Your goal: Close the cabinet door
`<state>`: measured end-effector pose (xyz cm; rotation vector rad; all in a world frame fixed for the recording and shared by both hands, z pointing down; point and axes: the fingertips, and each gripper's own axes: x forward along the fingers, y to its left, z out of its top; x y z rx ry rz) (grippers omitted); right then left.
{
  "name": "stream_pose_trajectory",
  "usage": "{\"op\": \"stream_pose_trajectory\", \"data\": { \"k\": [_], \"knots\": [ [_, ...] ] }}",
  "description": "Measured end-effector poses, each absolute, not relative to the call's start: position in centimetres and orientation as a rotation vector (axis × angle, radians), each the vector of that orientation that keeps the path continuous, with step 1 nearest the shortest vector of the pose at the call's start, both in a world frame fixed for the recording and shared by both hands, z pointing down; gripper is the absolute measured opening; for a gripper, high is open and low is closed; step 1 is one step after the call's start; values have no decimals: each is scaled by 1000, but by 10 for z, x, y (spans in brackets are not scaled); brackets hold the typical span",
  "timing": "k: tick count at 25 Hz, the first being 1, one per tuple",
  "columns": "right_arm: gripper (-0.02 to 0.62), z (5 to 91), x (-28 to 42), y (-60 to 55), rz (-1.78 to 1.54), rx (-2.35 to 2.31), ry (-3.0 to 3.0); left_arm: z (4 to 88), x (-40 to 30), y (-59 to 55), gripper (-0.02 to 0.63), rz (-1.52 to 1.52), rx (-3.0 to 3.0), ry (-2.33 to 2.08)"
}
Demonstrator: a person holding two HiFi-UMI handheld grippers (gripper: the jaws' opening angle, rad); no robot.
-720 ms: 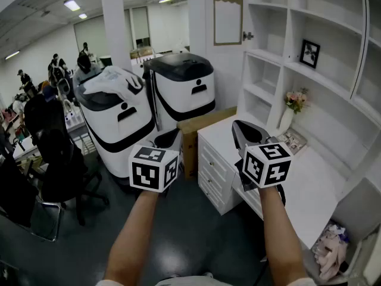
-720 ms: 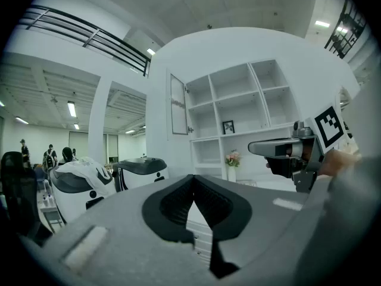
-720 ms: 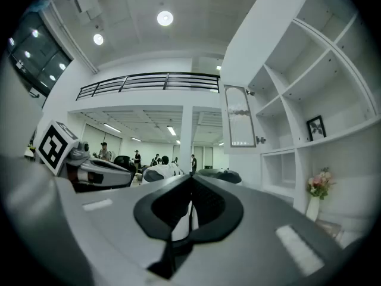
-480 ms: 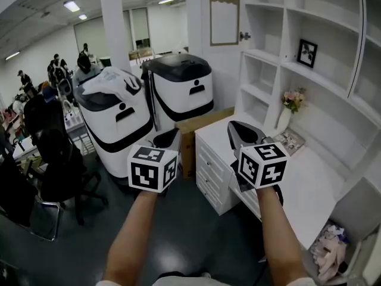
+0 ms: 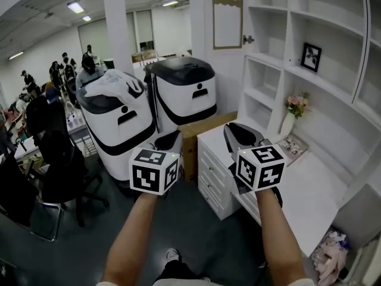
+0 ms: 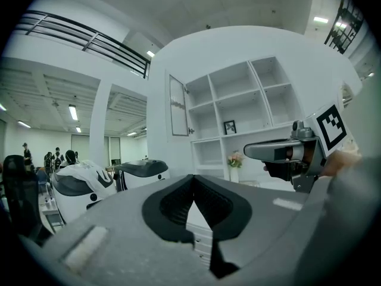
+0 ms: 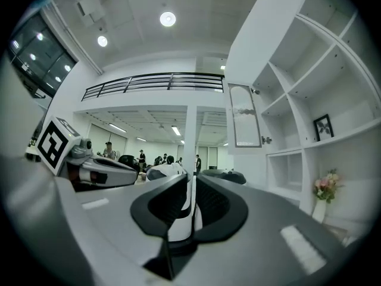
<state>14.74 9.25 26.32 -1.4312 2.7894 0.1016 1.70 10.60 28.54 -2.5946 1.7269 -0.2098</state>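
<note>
The cabinet door [image 5: 228, 14], a tall white frame with a glass pane, stands swung open at the top left of the white shelf unit [image 5: 309, 88]; its small knob [image 5: 248, 39] faces the shelves. The same door [image 7: 244, 117] shows in the right gripper view and further off in the left gripper view [image 6: 177, 106]. Both grippers are held level, side by side, well below and short of the door. My left gripper [image 5: 169, 140] [image 6: 193, 180] is shut and empty. On my right gripper [image 5: 235, 133] [image 7: 190, 180] the jaws stand a thin slit apart with nothing between them.
A white desk with drawers [image 5: 214, 171] stands under the shelves, right below my right gripper. Two white-and-black machines [image 5: 113, 118] [image 5: 181, 91] and a cardboard box [image 5: 196, 127] stand ahead. A flower vase [image 5: 293, 109] and framed picture [image 5: 310, 56] sit on the shelves. Chairs [image 5: 56, 165] and people are at the left.
My right gripper has drifted a little left, toward the left one. The left gripper has hardly moved. The person's foot now shows at the bottom edge.
</note>
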Motion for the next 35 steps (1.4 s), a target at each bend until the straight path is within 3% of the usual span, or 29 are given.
{"op": "stream_pose_trajectory", "data": {
  "k": [35],
  "knots": [
    [181,226,9,-131,133,-1638,2616,277,-133,-129,0,-158,-2704,1550]
  ]
}}
